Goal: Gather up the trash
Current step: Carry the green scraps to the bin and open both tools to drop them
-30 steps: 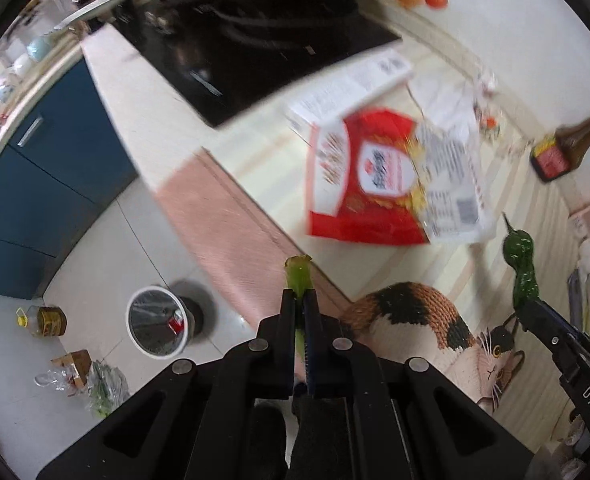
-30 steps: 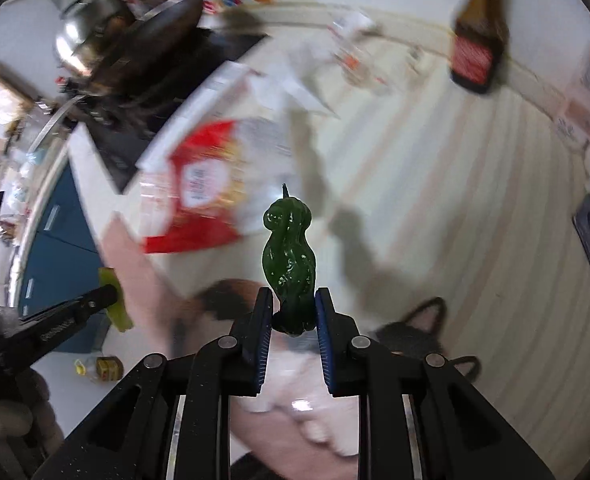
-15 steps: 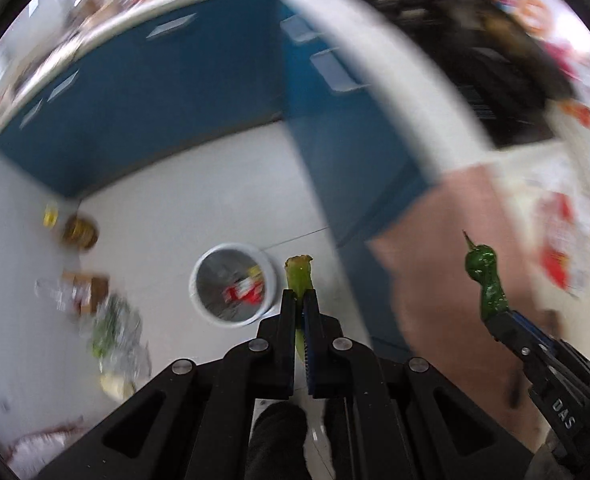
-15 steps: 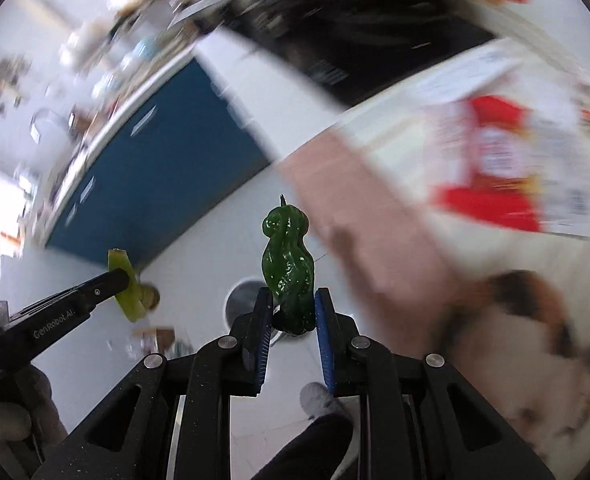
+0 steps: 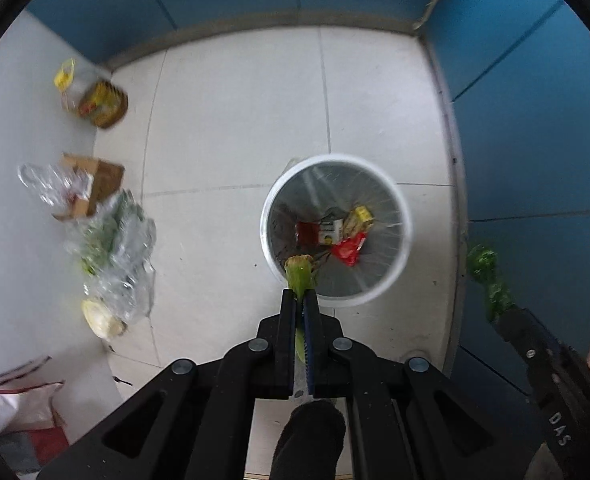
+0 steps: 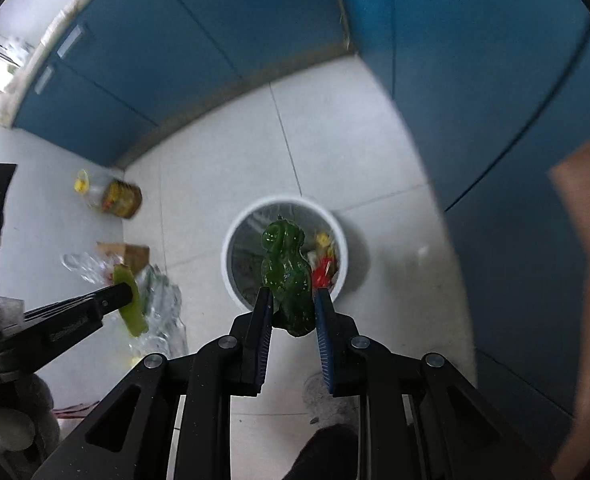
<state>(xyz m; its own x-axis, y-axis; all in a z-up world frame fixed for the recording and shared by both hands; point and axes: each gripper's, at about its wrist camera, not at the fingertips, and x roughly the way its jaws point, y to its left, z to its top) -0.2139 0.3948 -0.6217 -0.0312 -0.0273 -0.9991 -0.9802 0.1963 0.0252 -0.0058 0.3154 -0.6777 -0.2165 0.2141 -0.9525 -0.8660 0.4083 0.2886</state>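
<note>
My left gripper is shut on a pale green vegetable stalk and holds it above the near rim of a white trash bin on the floor. The bin holds red and yellow wrappers. My right gripper is shut on a wrinkled dark green pepper, held above the same bin. The pepper also shows at the right of the left wrist view. The left gripper with its stalk shows at the left of the right wrist view.
Blue cabinet fronts stand behind and to the right of the bin. On the tiled floor to the left lie an oil bottle, a cardboard box and clear plastic bags with greens. A dark shoe tip is below.
Both grippers swung away from the counter down toward the floor. The bin now lies straight under them. Each still holds its vegetable.
</note>
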